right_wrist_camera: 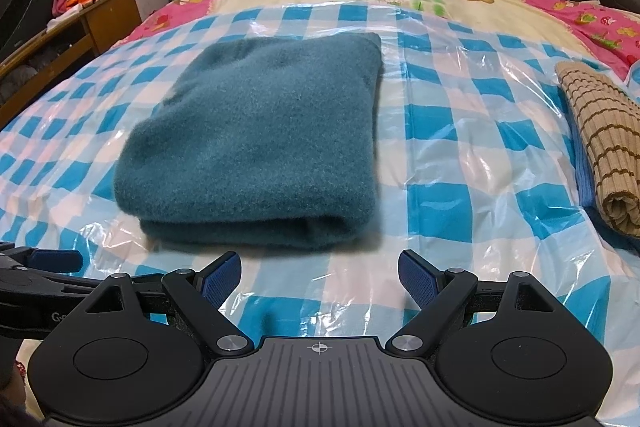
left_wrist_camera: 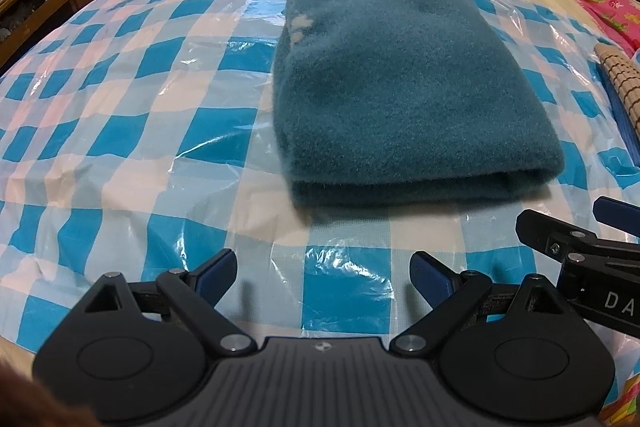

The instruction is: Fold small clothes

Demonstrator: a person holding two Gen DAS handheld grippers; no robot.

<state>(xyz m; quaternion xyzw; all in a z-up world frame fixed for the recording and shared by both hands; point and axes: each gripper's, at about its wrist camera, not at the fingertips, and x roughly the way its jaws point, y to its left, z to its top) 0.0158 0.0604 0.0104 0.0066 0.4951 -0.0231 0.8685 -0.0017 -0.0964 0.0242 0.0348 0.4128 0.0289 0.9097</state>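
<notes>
Left gripper [left_wrist_camera: 322, 277]: fingers spread, empty, bottom of frame.
Right gripper [right_wrist_camera: 320, 277]: fingers spread, empty; "DA" read on its arm.
Sweater [right_wrist_camera: 256, 143]: lay folded mid-frame on the checked plastic sheet [right_wrist_camera: 460, 155].
Handling: likely soft, light, floppy; best taken at the near folded edge.

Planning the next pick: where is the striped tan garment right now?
In the right wrist view the striped tan garment lies at the far right on the checked plastic sheet, apart from the folded teal fleece.
</notes>
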